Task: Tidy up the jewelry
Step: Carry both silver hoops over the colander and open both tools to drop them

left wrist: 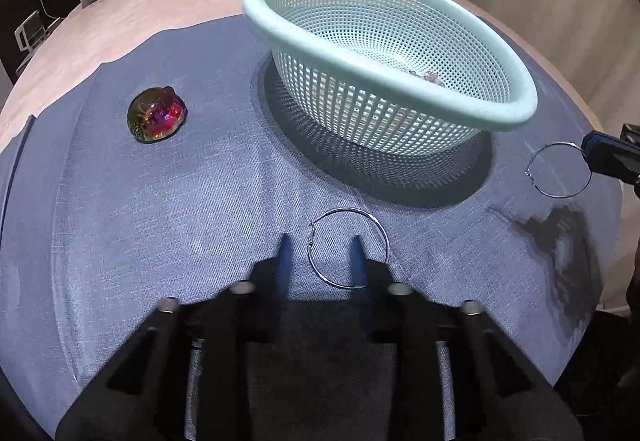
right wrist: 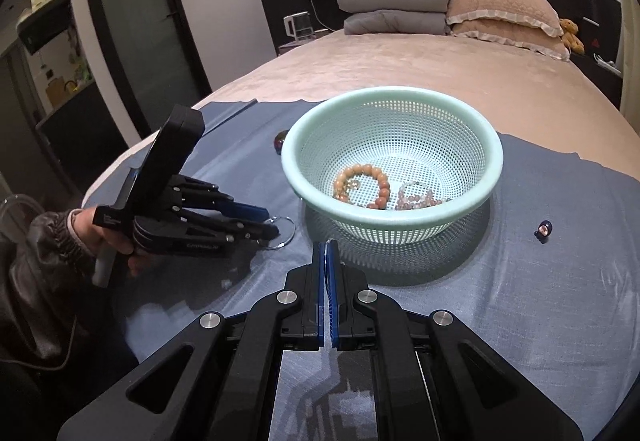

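A silver hoop earring [left wrist: 347, 210] lies flat on the blue-grey cloth [left wrist: 160, 221]. My left gripper [left wrist: 320, 245] is open just above it, its right finger [left wrist: 357, 253] over the ring's inside. The right wrist view shows the same hoop [right wrist: 295, 232] at the left gripper's [right wrist: 272, 220] tips. A second hoop earring [left wrist: 560, 196] hangs above the cloth from the tip of my right gripper [left wrist: 588, 151], which is shut on it. In the right wrist view the right gripper [right wrist: 326, 249] is shut and that hoop is hidden. The mint basket [right wrist: 292, 161] holds an orange bead bracelet [right wrist: 364, 185] and a pink one [right wrist: 416, 197].
An iridescent dome-shaped piece [left wrist: 157, 115] sits on the cloth left of the basket [left wrist: 256, 1]. A small dark figurine [right wrist: 543, 232] stands to the basket's right. The cloth lies on a beige bed with pillows [right wrist: 504, 13] at the far end. A person's hand [right wrist: 96, 237] holds the left gripper.
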### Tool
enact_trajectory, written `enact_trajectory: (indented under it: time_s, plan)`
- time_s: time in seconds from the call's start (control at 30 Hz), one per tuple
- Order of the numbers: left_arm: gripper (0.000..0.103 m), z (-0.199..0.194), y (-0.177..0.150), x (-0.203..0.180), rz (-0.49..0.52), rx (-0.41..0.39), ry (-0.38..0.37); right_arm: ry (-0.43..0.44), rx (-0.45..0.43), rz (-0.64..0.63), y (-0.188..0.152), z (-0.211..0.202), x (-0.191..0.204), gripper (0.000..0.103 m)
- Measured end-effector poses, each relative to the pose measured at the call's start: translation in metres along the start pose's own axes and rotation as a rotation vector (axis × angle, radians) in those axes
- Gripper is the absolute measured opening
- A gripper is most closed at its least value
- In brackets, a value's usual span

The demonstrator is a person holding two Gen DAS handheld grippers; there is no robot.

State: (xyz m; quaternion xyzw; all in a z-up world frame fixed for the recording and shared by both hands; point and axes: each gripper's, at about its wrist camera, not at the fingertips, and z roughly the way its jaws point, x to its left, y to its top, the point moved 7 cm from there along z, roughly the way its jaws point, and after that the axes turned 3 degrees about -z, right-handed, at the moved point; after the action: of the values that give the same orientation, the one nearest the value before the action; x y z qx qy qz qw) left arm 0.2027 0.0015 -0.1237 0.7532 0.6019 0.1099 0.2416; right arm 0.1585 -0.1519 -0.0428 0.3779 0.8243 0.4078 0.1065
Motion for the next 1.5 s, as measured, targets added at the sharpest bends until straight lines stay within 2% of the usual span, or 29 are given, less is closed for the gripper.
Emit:
enact_trajectory:
  time_s: [0.07,0.23,0.33,0.5,0.7,0.77,0.83,0.97,1.2,1.3,1.4,1.43,1.5]
  plan:
    - [0.003,-0.002,0.000,-0.001,-0.021,0.008,-0.022,-0.001,-0.006,-0.006,0.002,-0.002,0.002,0.002]
    - [0.003,-0.016,-0.004,-0.016,0.044,0.010,-0.045,-0.002,-0.026,-0.003,0.009,-0.009,-0.002,0.002]
    - [0.003,-0.027,0.002,-0.020,0.076,-0.007,-0.028,-0.006,-0.037,-0.006,0.015,-0.013,0.000,0.002]
    - [0.003,-0.065,0.016,-0.028,0.085,-0.099,-0.044,-0.011,-0.105,-0.014,0.032,-0.028,0.009,0.002]
    - [0.003,-0.102,0.046,-0.020,-0.011,-0.227,-0.059,-0.018,-0.204,0.027,0.056,-0.040,0.008,0.002]
    - [0.003,-0.108,0.052,-0.021,-0.030,-0.246,-0.066,-0.029,-0.222,0.047,0.063,-0.037,0.005,0.002]
    - [0.003,-0.103,0.064,-0.023,-0.032,-0.254,-0.086,-0.029,-0.231,0.069,0.067,-0.032,0.000,0.002]
    - [0.003,-0.084,0.076,-0.029,-0.042,-0.254,-0.071,-0.079,-0.255,0.094,0.074,-0.022,-0.007,0.002]
    - [0.003,-0.055,0.083,-0.024,-0.059,-0.231,-0.026,-0.140,-0.208,0.169,0.068,0.000,-0.035,0.002]
    - [0.003,-0.047,0.085,-0.025,-0.071,-0.234,-0.075,-0.176,-0.194,0.197,0.064,0.012,-0.046,0.002]
    - [0.003,-0.041,0.088,-0.022,-0.065,-0.253,-0.024,-0.180,-0.173,0.228,0.057,0.024,-0.052,0.006]
    - [0.006,-0.040,0.087,-0.022,-0.061,-0.260,-0.019,-0.192,-0.166,0.235,0.056,0.026,-0.053,0.006]
    - [0.032,-0.043,0.086,-0.023,-0.052,-0.281,-0.024,-0.220,-0.146,0.253,0.051,0.028,-0.057,0.007]
